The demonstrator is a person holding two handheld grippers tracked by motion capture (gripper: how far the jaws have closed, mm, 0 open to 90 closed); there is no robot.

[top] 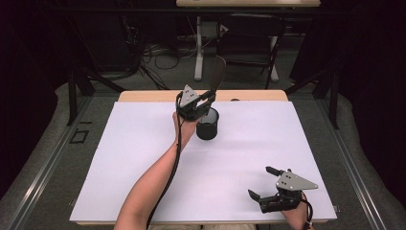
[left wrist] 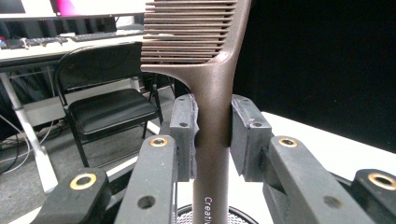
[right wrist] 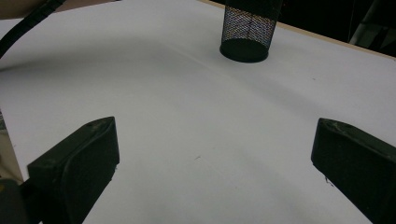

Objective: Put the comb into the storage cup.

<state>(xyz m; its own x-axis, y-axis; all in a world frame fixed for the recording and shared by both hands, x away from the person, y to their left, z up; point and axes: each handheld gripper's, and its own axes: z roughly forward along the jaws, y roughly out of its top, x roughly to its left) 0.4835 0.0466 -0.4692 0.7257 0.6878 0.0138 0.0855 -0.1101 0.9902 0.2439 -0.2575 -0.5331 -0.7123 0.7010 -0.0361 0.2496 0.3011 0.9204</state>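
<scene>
White table [top: 143,158]: comb [left wrist: 212,93] clamped upright in left claw [left wrist: 212,135].

A: What's around your work area, apart from the job?

B: Your white table top [top: 143,158] has a wood edge strip [top: 143,96] along its far side. Beyond it you have a black folding chair [left wrist: 109,105], a white desk leg [top: 198,48] and loose cables [top: 158,52] on the grey floor [top: 43,158].

A: Left side?

B: A desk with a keyboard [left wrist: 100,35].

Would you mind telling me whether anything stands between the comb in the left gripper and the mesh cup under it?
Nothing visible does. The left gripper holds the comb upright by its handle, directly above the open mesh cup.
</scene>
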